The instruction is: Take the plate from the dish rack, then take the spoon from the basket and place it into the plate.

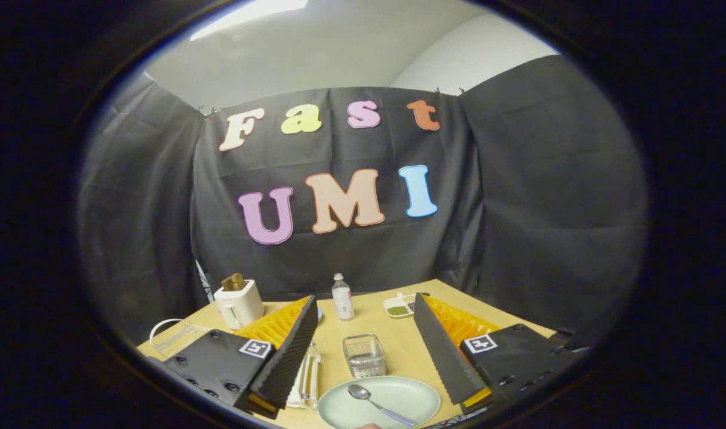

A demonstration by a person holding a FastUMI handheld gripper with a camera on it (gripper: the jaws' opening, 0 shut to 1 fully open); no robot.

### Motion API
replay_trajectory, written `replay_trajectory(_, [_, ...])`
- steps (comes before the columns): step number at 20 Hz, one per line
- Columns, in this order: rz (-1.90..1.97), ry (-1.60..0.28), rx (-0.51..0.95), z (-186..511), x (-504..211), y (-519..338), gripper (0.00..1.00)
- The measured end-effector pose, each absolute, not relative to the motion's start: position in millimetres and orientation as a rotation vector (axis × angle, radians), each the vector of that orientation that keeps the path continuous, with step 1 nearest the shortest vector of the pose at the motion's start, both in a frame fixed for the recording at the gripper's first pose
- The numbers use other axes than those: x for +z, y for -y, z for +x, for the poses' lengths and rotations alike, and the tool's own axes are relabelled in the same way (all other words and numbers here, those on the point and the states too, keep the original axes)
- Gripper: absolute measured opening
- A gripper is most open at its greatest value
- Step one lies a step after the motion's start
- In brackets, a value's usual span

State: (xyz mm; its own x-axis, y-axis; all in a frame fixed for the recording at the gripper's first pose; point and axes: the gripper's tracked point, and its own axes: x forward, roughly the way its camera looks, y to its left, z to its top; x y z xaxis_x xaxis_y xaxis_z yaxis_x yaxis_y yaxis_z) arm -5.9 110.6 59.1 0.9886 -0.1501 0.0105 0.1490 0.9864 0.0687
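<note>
Spoon point(375, 402) in plate point(399, 398), basket point(363, 355) just behind; bottle point(341, 297) farther back, toaster point(239, 302) left, small dish point(399, 307) right.

No readable text shows on the bottle point(342, 296) or elsewhere

A handheld two-finger gripper point(366, 304), seen from its own camera. Its two long wedge-shaped fingers stand spread apart. The left finger point(285, 357) and right finger point(443, 351) have inner faces ribbed with fine ridges and outer backs with coarser ridges. At eight o'clock from the gap sits a black, flat-topped mounting block point(214, 360); a matching black block point(518, 351) sits at four o'clock. Each carries a square black-and-white marker, left point(254, 348) and right point(480, 343), at its inner corner. Small dark round screws point(211, 392) dot the left block's near edge.
</note>
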Motion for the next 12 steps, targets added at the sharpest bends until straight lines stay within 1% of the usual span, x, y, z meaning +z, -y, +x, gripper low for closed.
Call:
replay_trajectory(6, [0.041,-0.004,-0.187,-7,50,-100,1.0])
replay_trajectory(12, [0.032,-0.018,-0.185,-10,43,-97,1.0])
